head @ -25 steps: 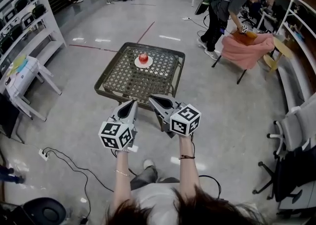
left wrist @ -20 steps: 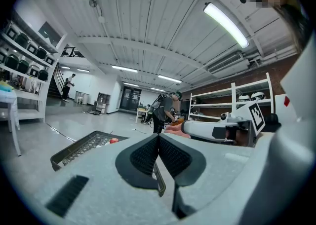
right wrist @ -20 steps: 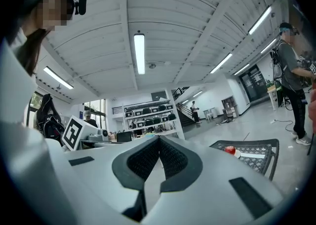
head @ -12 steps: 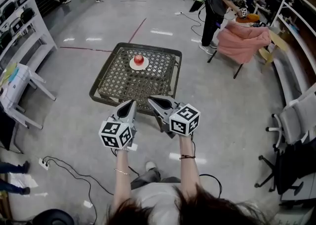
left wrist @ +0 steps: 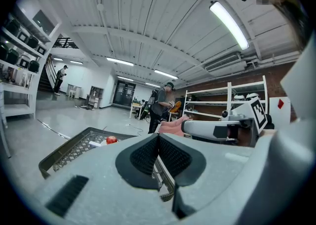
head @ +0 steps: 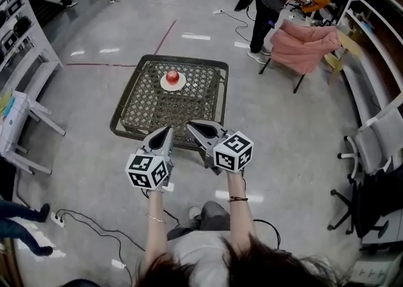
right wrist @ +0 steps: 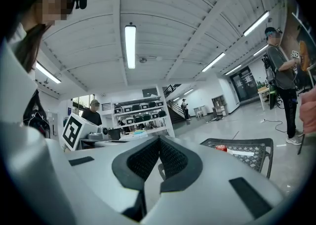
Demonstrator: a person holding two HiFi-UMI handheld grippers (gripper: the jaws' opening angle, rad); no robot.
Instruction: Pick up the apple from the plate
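Note:
A red apple (head: 172, 77) sits on a small white plate (head: 172, 85) near the far edge of a low lattice-topped table (head: 165, 111). My left gripper (head: 169, 129) and right gripper (head: 189, 124) hover side by side over the floor at the table's near edge, well short of the apple. Both are shut with nothing between the pads. The left gripper view shows the left gripper (left wrist: 158, 135) with the apple (left wrist: 111, 140) far off to its left. From the right gripper (right wrist: 159, 139), the apple (right wrist: 221, 148) lies off to the right.
A person (head: 269, 2) stands by a pink draped chair (head: 307, 41) at the back right. White shelving (head: 28, 59) lines the left side, and office chairs (head: 378, 153) stand on the right. Cables (head: 88, 232) lie on the floor at the lower left.
The table with the apple has drawn closer and lower in the head view. Both grippers stay shut and side by side.

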